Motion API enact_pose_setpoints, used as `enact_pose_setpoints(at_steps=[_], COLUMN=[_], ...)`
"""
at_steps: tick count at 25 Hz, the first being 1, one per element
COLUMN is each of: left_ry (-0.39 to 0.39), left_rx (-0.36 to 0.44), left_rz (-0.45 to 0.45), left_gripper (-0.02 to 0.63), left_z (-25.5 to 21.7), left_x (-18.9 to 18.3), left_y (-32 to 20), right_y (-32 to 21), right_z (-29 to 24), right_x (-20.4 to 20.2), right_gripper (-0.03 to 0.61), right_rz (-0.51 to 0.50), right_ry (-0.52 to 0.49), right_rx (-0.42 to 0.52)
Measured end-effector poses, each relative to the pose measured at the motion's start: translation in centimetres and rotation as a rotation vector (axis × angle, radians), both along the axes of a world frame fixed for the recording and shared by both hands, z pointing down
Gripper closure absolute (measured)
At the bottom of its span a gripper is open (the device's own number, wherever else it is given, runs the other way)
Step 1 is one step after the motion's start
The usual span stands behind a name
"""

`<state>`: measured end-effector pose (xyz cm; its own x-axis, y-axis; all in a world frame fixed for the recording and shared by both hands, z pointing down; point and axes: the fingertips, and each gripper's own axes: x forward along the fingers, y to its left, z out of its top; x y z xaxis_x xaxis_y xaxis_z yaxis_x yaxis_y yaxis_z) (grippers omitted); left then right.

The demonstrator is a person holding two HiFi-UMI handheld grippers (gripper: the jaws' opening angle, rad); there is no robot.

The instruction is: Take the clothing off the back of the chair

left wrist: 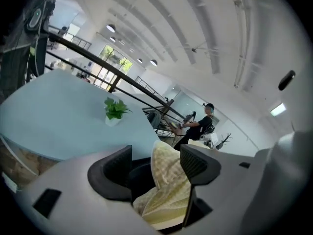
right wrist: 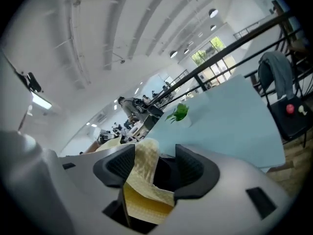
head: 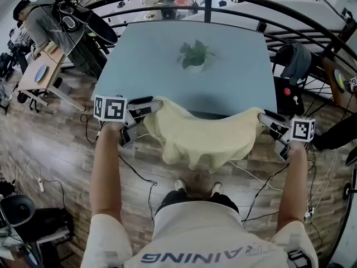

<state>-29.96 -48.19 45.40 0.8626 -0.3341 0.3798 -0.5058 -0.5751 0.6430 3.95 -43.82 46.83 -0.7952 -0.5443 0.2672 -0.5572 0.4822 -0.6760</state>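
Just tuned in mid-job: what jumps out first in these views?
A pale yellow garment sags between the left hand-held gripper and the right hand-held gripper, at the light blue table's near edge. Both grippers' jaws stand apart, cloth loose between them. A small potted plant sits mid-table.

tee [head: 203,230] white, print | shorts [head: 192,201] dark | shoes [head: 180,185] white | L gripper [head: 152,106], R gripper [head: 265,119] grey w/ marker cubes [head: 110,108]

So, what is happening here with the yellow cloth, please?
A person holds a gripper in each hand. A pale yellow garment hangs spread between the left gripper and the right gripper, at the near edge of a light blue table. Both pairs of jaws stand apart with cloth loose between them, so neither clamps it.
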Motion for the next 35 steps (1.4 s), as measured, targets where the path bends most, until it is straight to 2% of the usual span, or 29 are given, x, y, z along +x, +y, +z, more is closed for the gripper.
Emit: enact_pose_setpoints(at_steps=[3, 5, 7, 9, 11, 13, 16, 21, 23, 28, 35], left_ry=[0.093, 0.176, 0.238, 0.256, 0.216, 0.133, 0.014, -0.239, -0.316, -0.364, -0.386], left_rx=[-0.063, -0.12, -0.156, -0.16, -0.106, -0.01, 0.111, 0.338, 0.412, 0.522, 0.634], left_rz=[0.048, 0.085, 0.123, 0.135, 0.132, 0.118, 0.049, -0.119, -0.185, -0.368, -0.568], left_gripper=[0.307, 0.31, 0.359, 0.409, 0.496, 0.543, 0.557, 0.559, 0.56, 0.561, 0.561], left_z=[0.0, -0.3, -0.9, -1.4, -1.5, -1.5, -2.1, -3.6, -4.2, -6.2, -9.4], left_x=[0.5, 1.4, 2.2, 2.4, 2.0, 1.4, 1.0, 0.0, -0.1, -0.7, -0.8], left_y=[0.1, 0.3, 0.7, 1.0, 1.0, 0.7, 0.9, 2.1, 2.5, 4.4, 10.0], right_y=[0.2, 0.6, 0.8, 0.8, 0.8, 0.9, 1.1, 2.0, 2.4, 2.6, 3.9], right_z=[-0.1, -0.4, -0.5, -0.5, -0.7, -1.0, -1.7, -2.8, -3.6, -5.7, -9.2], right_x=[-1.2, -1.5, -1.7, -1.7, -1.8, -1.7, -1.3, -0.8, -0.4, -0.1, 0.1], right_gripper=[0.31, 0.368, 0.414, 0.458, 0.525, 0.54, 0.543, 0.545, 0.545, 0.545, 0.545], right_rz=[-0.103, -0.147, -0.169, -0.17, -0.155, -0.121, -0.034, 0.103, 0.163, 0.288, 0.35], right_ry=[-0.131, -0.185, -0.202, -0.202, -0.178, -0.125, -0.029, 0.148, 0.214, 0.314, 0.345], right_rx=[-0.037, -0.036, -0.031, -0.03, -0.002, 0.047, 0.115, 0.21, 0.245, 0.353, 0.509])
